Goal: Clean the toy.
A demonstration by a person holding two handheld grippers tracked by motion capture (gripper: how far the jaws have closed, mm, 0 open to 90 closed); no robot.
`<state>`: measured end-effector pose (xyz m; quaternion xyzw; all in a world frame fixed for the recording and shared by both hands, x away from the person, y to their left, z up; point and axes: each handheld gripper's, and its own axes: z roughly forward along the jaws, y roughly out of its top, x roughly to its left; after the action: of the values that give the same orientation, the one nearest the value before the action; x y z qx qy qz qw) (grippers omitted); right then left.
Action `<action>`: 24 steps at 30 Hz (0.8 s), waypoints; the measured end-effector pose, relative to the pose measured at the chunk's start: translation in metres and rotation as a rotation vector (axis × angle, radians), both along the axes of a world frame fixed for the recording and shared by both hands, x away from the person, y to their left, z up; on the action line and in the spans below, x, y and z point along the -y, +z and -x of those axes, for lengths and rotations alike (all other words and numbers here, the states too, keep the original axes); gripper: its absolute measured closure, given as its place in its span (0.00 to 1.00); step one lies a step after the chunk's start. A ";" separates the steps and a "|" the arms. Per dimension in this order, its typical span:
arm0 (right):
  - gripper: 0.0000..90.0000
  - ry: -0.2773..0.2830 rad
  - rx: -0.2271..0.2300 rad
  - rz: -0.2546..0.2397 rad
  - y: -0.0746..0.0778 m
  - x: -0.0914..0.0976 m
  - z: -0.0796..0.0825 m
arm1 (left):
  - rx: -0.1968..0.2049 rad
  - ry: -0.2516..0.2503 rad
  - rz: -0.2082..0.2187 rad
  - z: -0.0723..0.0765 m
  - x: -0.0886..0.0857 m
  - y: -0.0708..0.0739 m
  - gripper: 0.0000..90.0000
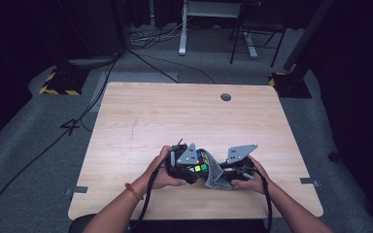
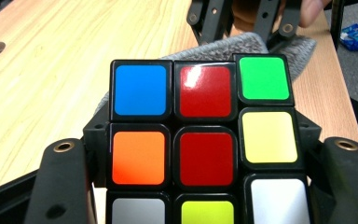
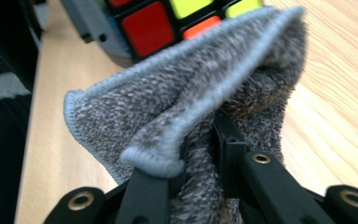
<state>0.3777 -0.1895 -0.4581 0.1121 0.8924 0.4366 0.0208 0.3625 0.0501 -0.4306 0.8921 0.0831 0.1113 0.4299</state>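
High view shows the table (image 1: 141, 111) with the puzzle cube (image 1: 198, 162) at six o'clock, clamped in the left gripper (image 2: 200, 154). At its three o'clock, the right gripper (image 3: 200, 154) pinches a grey cloth (image 3: 182, 93). Wiping seems underway; next, press cloth across the cube's stickered face.
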 end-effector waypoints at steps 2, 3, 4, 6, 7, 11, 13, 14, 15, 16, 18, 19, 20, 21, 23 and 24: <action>0.87 0.009 0.003 -0.028 0.002 0.000 0.001 | -0.001 0.000 0.008 0.000 0.000 -0.001 0.37; 0.87 0.007 0.009 -0.027 0.002 0.001 0.001 | -0.006 -0.005 0.009 -0.001 -0.001 -0.001 0.37; 0.87 0.007 0.010 -0.038 0.002 0.001 0.002 | -0.012 -0.009 0.007 -0.002 -0.002 -0.002 0.37; 0.87 0.008 0.015 -0.050 0.003 0.003 0.003 | -0.016 -0.009 0.000 -0.002 -0.002 -0.002 0.37; 0.87 0.006 0.018 -0.058 0.003 0.003 0.003 | -0.011 -0.008 -0.011 -0.002 -0.003 -0.003 0.37; 0.87 0.017 0.029 -0.089 0.007 0.007 0.003 | 0.000 -0.016 -0.030 -0.001 -0.005 -0.002 0.37; 0.87 0.022 0.032 -0.103 0.008 0.008 0.003 | 0.001 -0.021 -0.045 -0.001 -0.005 -0.003 0.37; 0.87 0.021 0.037 -0.103 0.009 0.008 0.003 | 0.003 -0.024 -0.060 0.000 -0.004 -0.004 0.37; 0.87 0.018 0.041 -0.115 0.010 0.009 0.003 | 0.007 -0.022 -0.082 0.000 -0.003 -0.006 0.37; 0.87 0.015 0.044 -0.130 0.012 0.011 0.004 | 0.019 -0.021 -0.103 0.001 -0.001 -0.008 0.37; 0.87 0.016 0.047 -0.159 0.017 0.012 0.005 | 0.015 -0.025 -0.118 0.003 0.004 -0.011 0.37; 0.87 0.014 0.064 -0.156 0.020 0.011 0.007 | 0.018 -0.031 -0.128 0.004 0.008 -0.012 0.37; 0.87 0.019 0.081 -0.146 0.021 0.009 0.010 | 0.023 -0.034 -0.130 0.005 0.012 -0.013 0.37; 0.87 0.025 0.093 -0.140 0.022 0.007 0.013 | 0.026 -0.032 -0.137 0.006 0.015 -0.014 0.37; 0.87 0.032 0.122 -0.127 0.024 0.003 0.018 | 0.017 -0.038 -0.141 0.005 0.019 -0.016 0.37; 0.87 0.030 0.140 -0.128 0.025 0.002 0.019 | 0.013 -0.036 -0.134 0.005 0.019 -0.017 0.37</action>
<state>0.3583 -0.1917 -0.4330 0.0690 0.8606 0.4998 0.0696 0.3578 0.0311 -0.4474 0.9195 0.0566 0.1147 0.3718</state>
